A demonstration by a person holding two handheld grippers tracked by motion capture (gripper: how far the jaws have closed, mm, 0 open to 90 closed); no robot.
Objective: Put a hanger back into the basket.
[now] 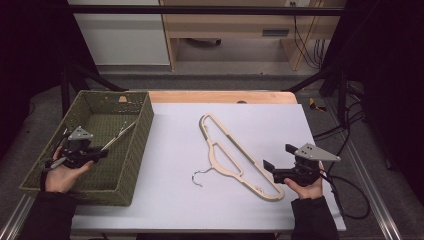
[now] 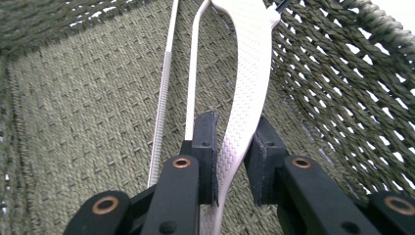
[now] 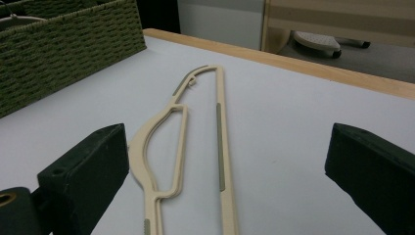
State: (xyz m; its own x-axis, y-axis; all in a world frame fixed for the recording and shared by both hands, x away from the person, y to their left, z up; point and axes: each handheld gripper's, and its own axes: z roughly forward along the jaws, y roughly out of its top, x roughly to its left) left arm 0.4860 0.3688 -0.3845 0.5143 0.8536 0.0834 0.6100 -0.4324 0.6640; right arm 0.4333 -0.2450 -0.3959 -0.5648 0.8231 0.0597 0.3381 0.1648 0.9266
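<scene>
R claw (image 3: 220, 196) gapes, unladen; beige plastic hanger (image 1: 235, 155) lies just ahead-left, long axis diagonal, nearer R than L claw (image 1: 100, 152).

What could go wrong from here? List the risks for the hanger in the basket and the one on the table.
1. The white hanger leans on the basket wall, and the left gripper has only a slight gap around it; withdrawing may snag it and drag it back out.
2. The right gripper waits wide open beside the beige hanger, whose wire hook could catch on the basket rim when carried over.
</scene>
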